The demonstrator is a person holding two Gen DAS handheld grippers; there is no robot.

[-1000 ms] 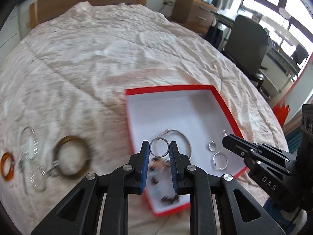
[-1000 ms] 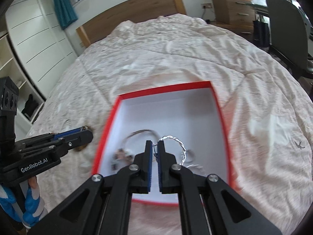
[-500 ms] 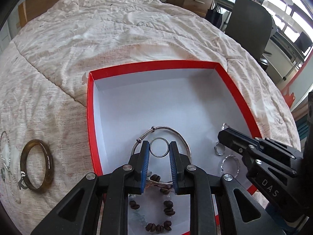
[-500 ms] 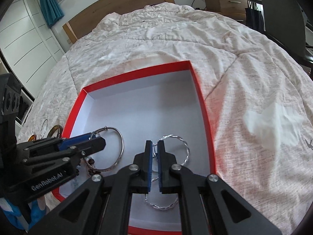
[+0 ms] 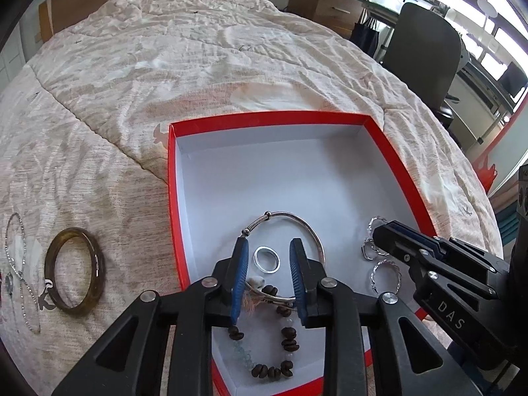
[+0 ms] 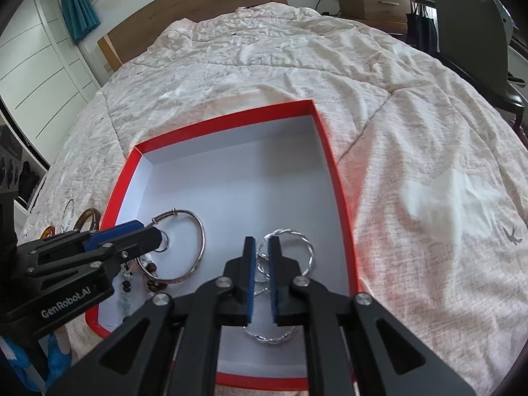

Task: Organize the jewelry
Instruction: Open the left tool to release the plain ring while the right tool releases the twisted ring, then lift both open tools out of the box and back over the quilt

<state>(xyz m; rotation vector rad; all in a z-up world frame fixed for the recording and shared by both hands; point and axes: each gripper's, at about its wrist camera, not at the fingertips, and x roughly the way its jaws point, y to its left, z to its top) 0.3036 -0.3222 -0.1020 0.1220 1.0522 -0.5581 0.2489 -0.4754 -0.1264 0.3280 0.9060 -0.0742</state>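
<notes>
Both grippers hang over the box's [image 5: 171,198] near edge, jaws opening. Left gripper [image 5: 268,257] straddles the loose ring [image 5: 266,259] — pads clear; right gripper [image 6: 260,254] narrow, hoops [image 6: 298,247] just beyond.

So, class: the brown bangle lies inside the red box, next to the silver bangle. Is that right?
Not quite. The left wrist view shows the brown bangle lying on the bedspread, outside the red box. The silver bangle is inside the box.
</notes>
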